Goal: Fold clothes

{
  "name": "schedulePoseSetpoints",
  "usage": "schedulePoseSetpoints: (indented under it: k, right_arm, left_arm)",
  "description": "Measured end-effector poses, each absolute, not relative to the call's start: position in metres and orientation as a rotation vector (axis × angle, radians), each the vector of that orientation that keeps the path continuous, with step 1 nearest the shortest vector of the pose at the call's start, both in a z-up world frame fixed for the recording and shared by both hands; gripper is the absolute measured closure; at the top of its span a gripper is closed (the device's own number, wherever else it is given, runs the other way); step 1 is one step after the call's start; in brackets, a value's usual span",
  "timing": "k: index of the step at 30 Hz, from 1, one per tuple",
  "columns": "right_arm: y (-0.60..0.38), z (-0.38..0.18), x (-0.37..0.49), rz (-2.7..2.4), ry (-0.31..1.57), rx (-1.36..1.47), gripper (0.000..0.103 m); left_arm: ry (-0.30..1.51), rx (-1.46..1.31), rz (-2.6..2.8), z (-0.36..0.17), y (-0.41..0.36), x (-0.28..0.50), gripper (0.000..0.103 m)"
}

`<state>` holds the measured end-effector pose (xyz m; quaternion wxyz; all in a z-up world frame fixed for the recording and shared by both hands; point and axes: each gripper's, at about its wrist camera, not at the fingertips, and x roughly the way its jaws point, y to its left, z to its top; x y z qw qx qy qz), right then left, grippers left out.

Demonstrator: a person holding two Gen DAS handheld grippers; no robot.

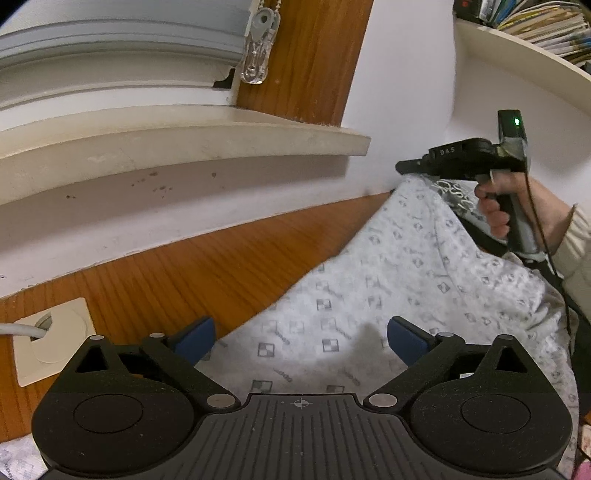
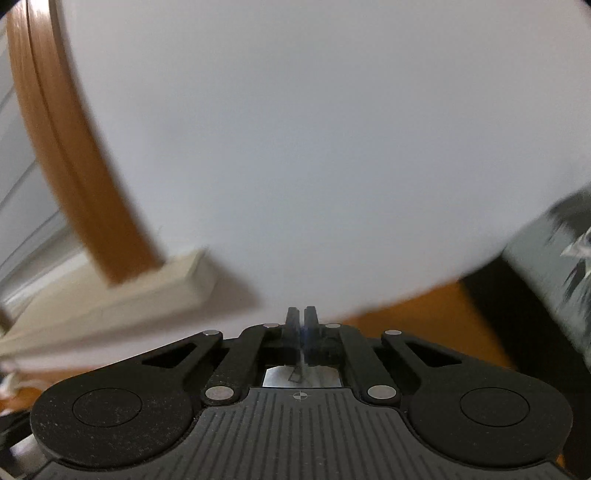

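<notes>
A white garment with a grey checker-and-logo print [image 1: 369, 280] lies on the wooden table [image 1: 184, 266] and rises in a tent toward the far right. In the left wrist view my right gripper [image 1: 400, 166] is shut on the garment's peak, with a person's hand [image 1: 495, 210] on its handle. In the right wrist view the right gripper [image 2: 302, 314] has its fingers together, and a strip of the printed garment [image 2: 301, 374] shows behind them. My left gripper [image 1: 301, 332] stands open low over the near part of the garment, its blue pads [image 1: 406, 339] wide apart with nothing pinched.
A cream window sill [image 1: 184, 144] and white wall bound the table's far side. A socket plate [image 1: 51, 343] with a grey cable sits at the left. A dark printed cloth [image 1: 458, 199] lies behind the raised garment. A shelf of books [image 1: 535, 22] is at upper right.
</notes>
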<state>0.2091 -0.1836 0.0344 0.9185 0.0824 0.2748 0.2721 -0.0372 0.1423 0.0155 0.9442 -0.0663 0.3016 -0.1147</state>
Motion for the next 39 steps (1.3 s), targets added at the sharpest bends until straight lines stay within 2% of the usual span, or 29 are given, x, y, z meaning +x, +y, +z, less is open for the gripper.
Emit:
schedulePoseSetpoints:
  k: [3,6,8,9,11,12,14,15,16,19,23,26,27,28,32,35,38,39]
  right_arm:
    - [-0.185,0.021,0.214,0.557,0.612,0.174,0.101]
    - [-0.188,0.018,0.21,0.593,0.647,0.145,0.094]
    - [-0.191,0.019,0.206,0.627,0.682,0.14,0.081]
    - [-0.192,0.02,0.204,0.648,0.697,0.134,0.067]
    - [-0.19,0.021,0.201,0.697,0.739,0.106,0.058]
    - [-0.19,0.019,0.201,0.702,0.758,0.089,0.056]
    - [-0.189,0.016,0.201,0.707,0.789,0.06,0.056]
    - [-0.189,0.017,0.199,0.703,0.78,0.053,0.061]
    - [-0.19,0.019,0.196,0.696,0.761,0.047,0.097]
    - [-0.204,0.039,0.183,0.718,0.627,0.123,0.1]
    - [-0.218,0.049,0.175,0.707,0.626,0.151,0.099]
    - [-0.221,0.034,0.175,0.687,0.721,0.077,0.086]
    - [-0.227,0.033,0.174,0.666,0.71,0.082,0.073]
    - [-0.235,0.033,0.172,0.64,0.68,0.101,0.067]
    - [-0.261,0.02,0.183,0.547,0.714,0.057,0.065]
    - [-0.265,0.004,0.186,0.564,0.769,0.054,0.052]
    - [-0.259,-0.006,0.186,0.565,0.77,0.034,0.053]
    - [-0.257,-0.005,0.185,0.564,0.748,0.018,0.056]
  left_arm:
    - [0.614,-0.128,-0.225,0.016,0.141,-0.037,0.001]
    - [0.618,-0.119,-0.226,0.016,0.14,-0.037,0.001]
    - [0.619,-0.115,-0.225,0.016,0.139,-0.037,0.001]
    - [0.619,-0.114,-0.225,0.016,0.14,-0.037,0.001]
    - [0.619,-0.114,-0.226,0.016,0.14,-0.037,0.001]
    - [0.619,-0.114,-0.227,0.016,0.14,-0.037,0.001]
    - [0.619,-0.114,-0.228,0.016,0.14,-0.037,0.001]
    - [0.619,-0.114,-0.228,0.016,0.14,-0.037,0.001]
    - [0.619,-0.115,-0.227,0.015,0.14,-0.037,0.001]
    - [0.62,-0.118,-0.226,0.015,0.141,-0.037,0.001]
    - [0.622,-0.113,-0.224,0.014,0.14,-0.036,0.001]
    - [0.623,-0.111,-0.223,0.014,0.14,-0.036,0.0]
    - [0.623,-0.111,-0.223,0.014,0.14,-0.036,0.0]
    - [0.623,-0.112,-0.223,0.014,0.141,-0.036,0.0]
    - [0.625,-0.111,-0.225,0.014,0.14,-0.036,0.0]
    - [0.628,-0.105,-0.225,0.014,0.14,-0.036,0.0]
    - [0.628,-0.109,-0.225,0.014,0.14,-0.037,0.0]
    - [0.628,-0.111,-0.225,0.014,0.141,-0.037,0.0]
